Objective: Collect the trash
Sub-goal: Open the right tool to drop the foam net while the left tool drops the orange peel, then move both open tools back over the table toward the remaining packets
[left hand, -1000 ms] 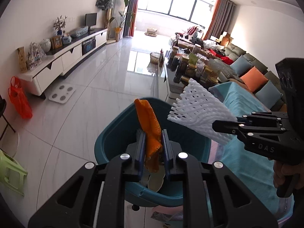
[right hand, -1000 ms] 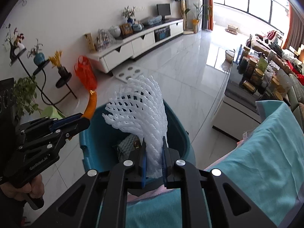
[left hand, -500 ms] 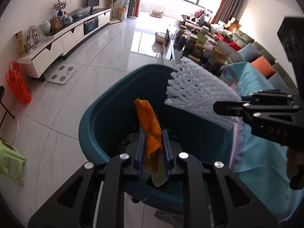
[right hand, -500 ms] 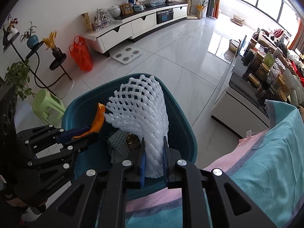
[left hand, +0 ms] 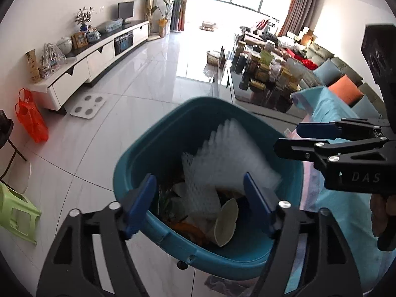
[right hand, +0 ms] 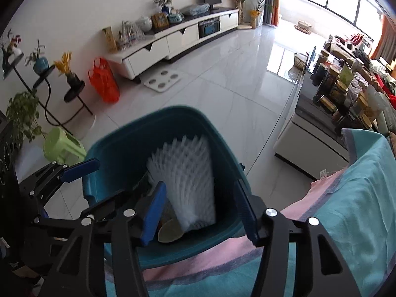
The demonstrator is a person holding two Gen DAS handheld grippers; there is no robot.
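A teal trash bin stands on the floor beside the table. A white foam fruit net is dropping inside it, blurred. An orange peel and a paper cup lie among other trash at the bottom. My left gripper is open and empty above the bin's near rim. My right gripper is open and empty above the bin; it also shows in the left wrist view, and the left gripper shows in the right wrist view.
A table covered with a teal and pink cloth sits right of the bin. A green stool, an orange bag, a white TV cabinet and a cluttered coffee table stand around the tiled floor.
Both grippers opened over the bin. The orange peel fell from the left one and the foam net from the right one into the bin.
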